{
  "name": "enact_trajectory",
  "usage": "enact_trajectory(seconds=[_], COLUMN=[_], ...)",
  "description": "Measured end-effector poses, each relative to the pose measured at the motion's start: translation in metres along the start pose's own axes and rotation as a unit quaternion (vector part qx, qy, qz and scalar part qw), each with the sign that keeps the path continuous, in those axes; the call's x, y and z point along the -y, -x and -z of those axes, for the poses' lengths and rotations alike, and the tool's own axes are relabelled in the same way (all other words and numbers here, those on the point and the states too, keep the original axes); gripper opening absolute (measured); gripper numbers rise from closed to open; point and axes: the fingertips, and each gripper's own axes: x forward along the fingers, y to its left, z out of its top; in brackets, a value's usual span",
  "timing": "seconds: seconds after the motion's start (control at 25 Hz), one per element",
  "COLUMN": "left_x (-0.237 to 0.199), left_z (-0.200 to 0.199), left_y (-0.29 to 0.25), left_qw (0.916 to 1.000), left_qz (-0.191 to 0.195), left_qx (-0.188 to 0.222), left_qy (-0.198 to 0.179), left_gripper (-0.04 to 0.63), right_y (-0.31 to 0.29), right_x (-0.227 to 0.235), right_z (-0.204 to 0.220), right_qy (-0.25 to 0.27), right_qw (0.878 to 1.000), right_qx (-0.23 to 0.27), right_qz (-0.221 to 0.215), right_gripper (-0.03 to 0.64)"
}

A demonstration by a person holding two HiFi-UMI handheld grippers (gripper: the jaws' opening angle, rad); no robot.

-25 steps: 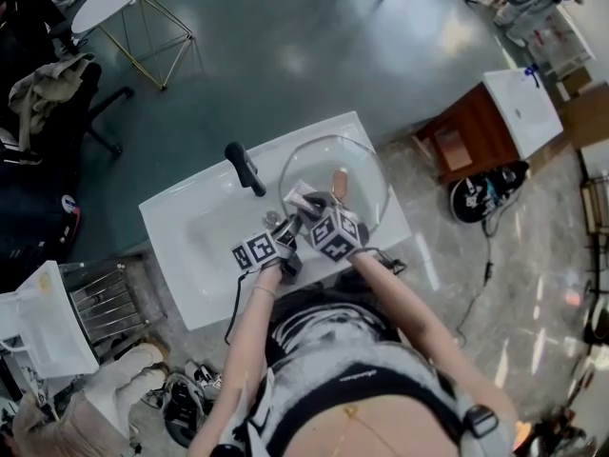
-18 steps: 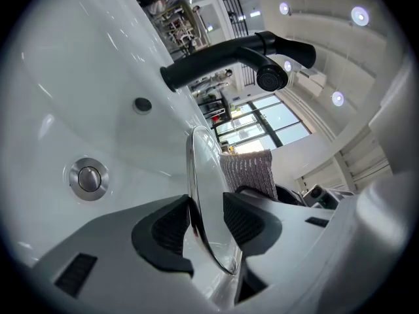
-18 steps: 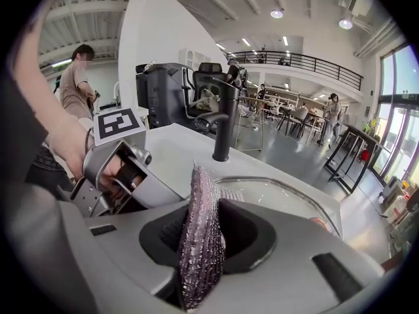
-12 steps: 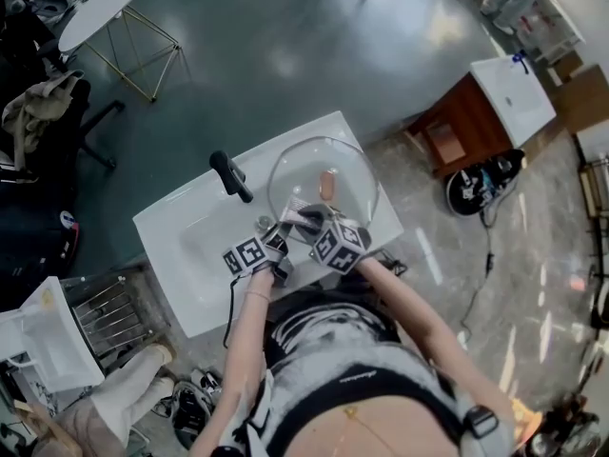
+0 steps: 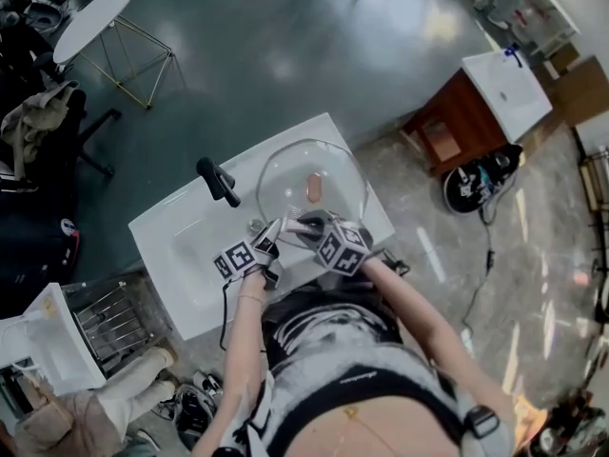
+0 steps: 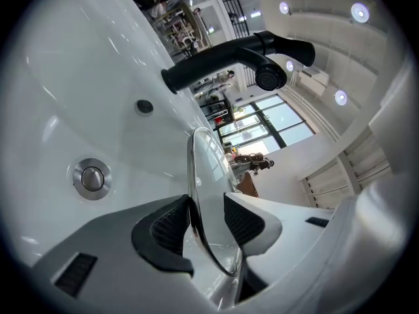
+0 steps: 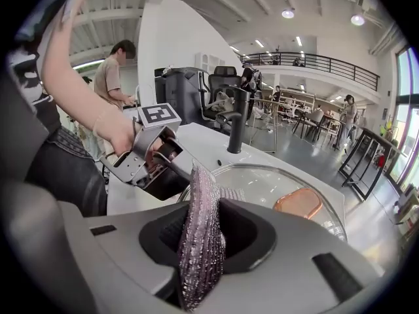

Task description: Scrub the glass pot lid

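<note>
- The left gripper [image 6: 206, 220] is clamped on the rim of the glass pot lid [image 6: 208, 175]. Its ribbed black jaws press on either face of the glass, whose edge runs between them.
- The right gripper [image 7: 204, 231] pinches a glittery purple scrubbing cloth [image 7: 196, 195]. The cloth is folded upright between the jaws and sticks out above them toward the lid.
- In the head view, both grippers meet at the near edge of the lid, close together and just in front of the person's torso.
- The lid is a clear dome with a copper-coloured handle [image 7: 298, 203] at its centre. It sits over the right side of a white washbasin [image 5: 171, 246].
- A black faucet [image 5: 217, 181] stands just left of the lid, its spout reaching over the bowl.
- A chrome drain plug [image 6: 91, 177] lies in the bottom of the bowl, with a small overflow hole [image 6: 144, 107] higher up the basin wall.
- Farther off on the dark floor are a round white side table [image 5: 95, 12] on gold wire legs and a wooden cabinet [image 5: 457, 127] with a white top.
- A bystander [image 7: 112, 74] in a tan shirt stands in the background of the right gripper view.
</note>
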Motion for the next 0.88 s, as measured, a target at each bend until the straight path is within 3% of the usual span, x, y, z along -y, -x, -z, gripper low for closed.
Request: enact_trajectory(seconds=[0.44, 0.72, 0.88], left_x=[-0.001, 0.0, -0.001], left_z=[-0.001, -0.001, -0.002], left_y=[0.0, 0.001, 0.001], left_qw=[0.9999, 0.9998, 0.9998], left_qz=[-0.011, -0.014, -0.014], left_qx=[0.009, 0.012, 0.014], left_qy=[0.0, -0.001, 0.0], left_gripper=[0.167, 0.169, 0.169], right_y=[0.031, 0.048, 0.051], right_x=[0.028, 0.064, 0.074], right_z=[0.033, 0.057, 0.06], right_qy=[-0.035, -0.107, -0.129], right_qw=[0.999, 0.993, 0.991], right_qx=[0.006, 0.02, 0.026], right_qz=[0.0, 0.037, 0.03], right_gripper=[0.098, 0.098, 0.098])
